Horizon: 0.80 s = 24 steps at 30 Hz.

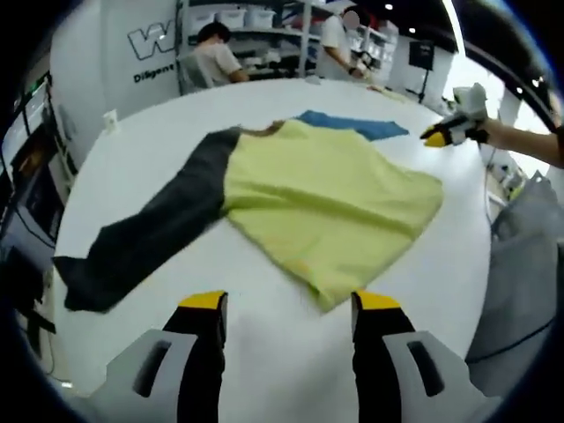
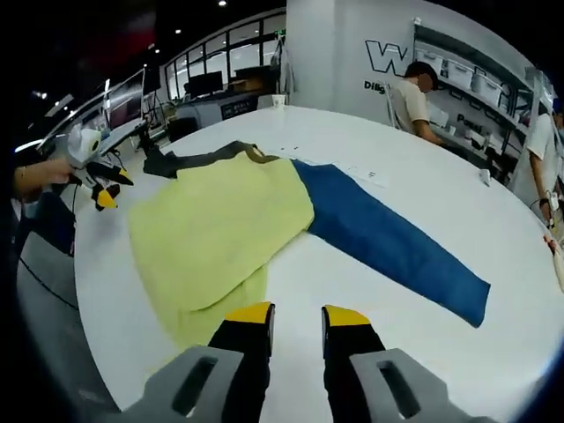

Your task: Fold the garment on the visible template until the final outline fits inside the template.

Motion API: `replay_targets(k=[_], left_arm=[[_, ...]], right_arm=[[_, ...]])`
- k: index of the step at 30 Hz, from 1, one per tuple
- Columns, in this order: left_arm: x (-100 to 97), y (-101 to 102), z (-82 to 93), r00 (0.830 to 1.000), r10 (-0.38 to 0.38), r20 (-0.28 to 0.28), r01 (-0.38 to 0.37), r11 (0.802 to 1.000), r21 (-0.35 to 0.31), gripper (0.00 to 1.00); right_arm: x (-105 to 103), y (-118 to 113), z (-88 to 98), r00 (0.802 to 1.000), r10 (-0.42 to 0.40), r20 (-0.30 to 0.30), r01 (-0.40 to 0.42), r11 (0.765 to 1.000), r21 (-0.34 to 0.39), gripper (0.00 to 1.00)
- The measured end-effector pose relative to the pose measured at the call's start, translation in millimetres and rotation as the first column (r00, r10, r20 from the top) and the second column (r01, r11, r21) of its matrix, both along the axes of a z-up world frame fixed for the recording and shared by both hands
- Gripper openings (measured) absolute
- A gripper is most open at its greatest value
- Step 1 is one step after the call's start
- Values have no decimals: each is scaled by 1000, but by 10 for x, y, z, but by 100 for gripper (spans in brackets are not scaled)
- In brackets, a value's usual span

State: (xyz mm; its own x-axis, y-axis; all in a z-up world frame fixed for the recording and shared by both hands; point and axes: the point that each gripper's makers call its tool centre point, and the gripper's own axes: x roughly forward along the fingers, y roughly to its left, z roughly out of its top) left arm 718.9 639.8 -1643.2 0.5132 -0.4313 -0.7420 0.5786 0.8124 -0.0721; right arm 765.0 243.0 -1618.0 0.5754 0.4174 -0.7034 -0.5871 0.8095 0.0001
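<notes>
A long-sleeved garment lies flat on the white table. Its body is yellow-green, one sleeve is dark grey, and the other is blue. My left gripper hovers open just short of the body's near corner, holding nothing. In the right gripper view the yellow-green body lies to the left, the blue sleeve stretches right and the grey sleeve runs off at the far side. My right gripper stands open with a narrow gap, by the body's near edge.
A hand holds the right gripper over the table's far right edge. The left gripper shows at the left rim. People work at shelves behind the table. A small label lies beyond the blue sleeve.
</notes>
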Motion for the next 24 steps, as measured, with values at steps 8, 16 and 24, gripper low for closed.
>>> replay_targets(k=[8,16,24], left_arm=[[-157,-230,-171,999,5,-50,-8,998,-62,46],[-79,-321,-260,998,-26,-62,22,997,-74,37],[-48,-408,-302,995,-17,-102,5,992,-125,24]], right_arm=[[-257,211,-317,995,59,-82,-56,998,40,13],[-454,334,-470,987,93,-133,-89,995,34,10],[-552,347,-518,982,114,-150,-109,993,39,5]])
